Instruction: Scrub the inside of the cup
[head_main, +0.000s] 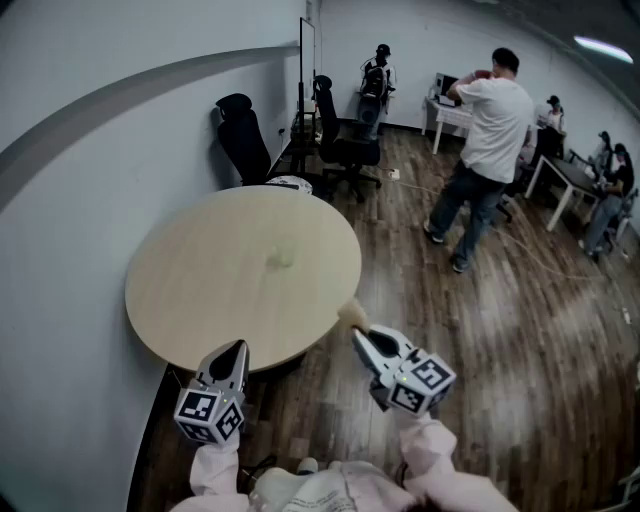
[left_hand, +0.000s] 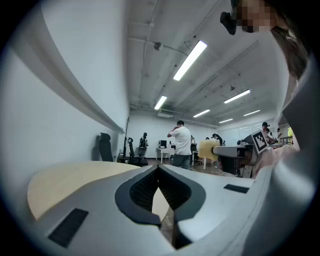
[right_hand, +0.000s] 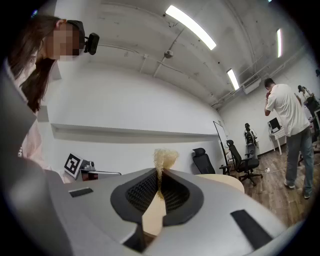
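Right hand-held gripper (right_hand: 160, 174) is clamped tight on a yellowish sponge (right_hand: 165, 158). The foam is pinched thin between the pads and a fluffy tuft pokes out past the tips. From the head view, that one hangs just off the near right edge of the round counter (head_main: 200, 290), over the wood floor (head_main: 520, 350), with the sponge end pointing toward the tabletop.

Left hand-held gripper (left_hand: 159, 169) is fully closed with nothing in it. The tips meet, and you only see a sliver of tabletop through the gap behind them. It sits at the near edge of the counter, left of the other one, and both are held about level. Pink sleeves (head_main: 425, 450) show behind the marker cubes.

The cup (head_main: 283, 256) is a small pale thing standing roughly mid-counter. It's well apart from both grippers and touching neither. It's too small and blurry to say much more about it.

Further out the counter is pushed up against the white wall (head_main: 60, 300). A couple of black office chairs (head_main: 345, 140) stand behind it, and a person in a white shirt (head_main: 495, 130) is standing farther back on the floor.
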